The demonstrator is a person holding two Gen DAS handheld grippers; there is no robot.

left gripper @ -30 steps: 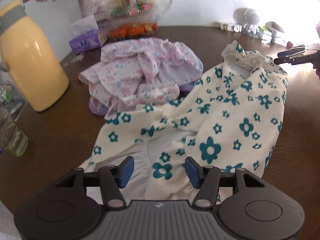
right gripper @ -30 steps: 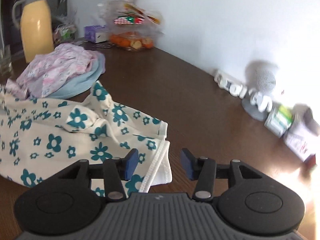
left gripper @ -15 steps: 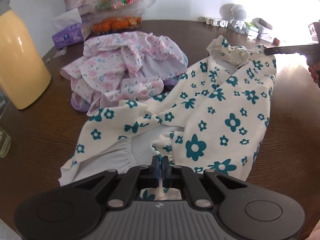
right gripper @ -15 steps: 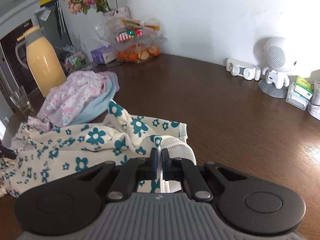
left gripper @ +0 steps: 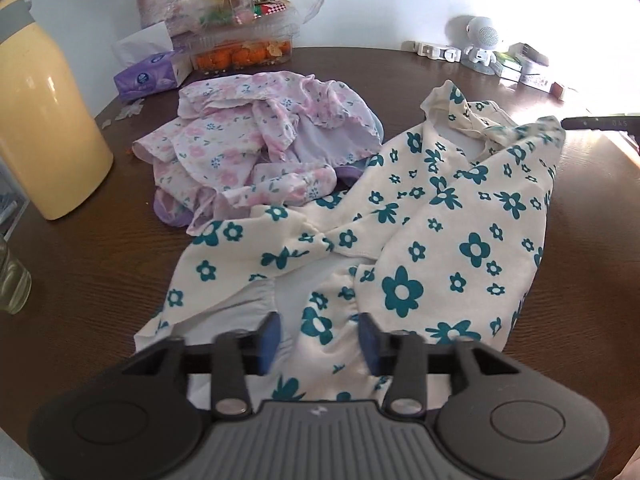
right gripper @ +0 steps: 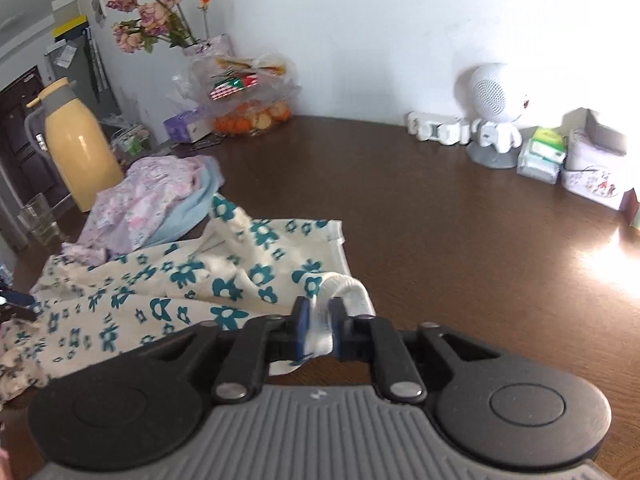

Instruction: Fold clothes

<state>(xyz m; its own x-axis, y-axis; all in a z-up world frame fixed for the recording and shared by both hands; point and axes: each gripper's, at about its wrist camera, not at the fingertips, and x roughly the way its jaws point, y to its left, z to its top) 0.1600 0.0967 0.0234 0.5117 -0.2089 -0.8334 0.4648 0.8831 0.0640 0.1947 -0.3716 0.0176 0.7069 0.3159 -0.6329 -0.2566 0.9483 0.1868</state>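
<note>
A cream garment with teal flowers [left gripper: 460,216] lies spread and creased on the dark wooden table [left gripper: 100,280]. My left gripper [left gripper: 318,340] hovers over its gathered waistband at the near edge; its jaws are opening and the blue pads stand clear of the cloth between them. In the right wrist view the same cream garment [right gripper: 192,280] stretches away to the left. My right gripper [right gripper: 319,328] has the white ribbed hem [right gripper: 352,290] loosely bunched between its pads, and its jaws are opening. The right gripper [left gripper: 600,122] shows as a dark bar at the garment's far corner.
A crumpled pink floral garment [left gripper: 256,148] lies behind the cream one. A yellow jug [left gripper: 44,128] stands at the left, with a tissue box [left gripper: 148,74], a fruit container [left gripper: 240,50] and a vase behind. A white toy robot [right gripper: 494,120] and small boxes [right gripper: 592,168] line the wall.
Both grippers closed on the cream garment half a second ago and have now parted again. The right gripper shifted sideways and rolled, dragging the hem a little.
</note>
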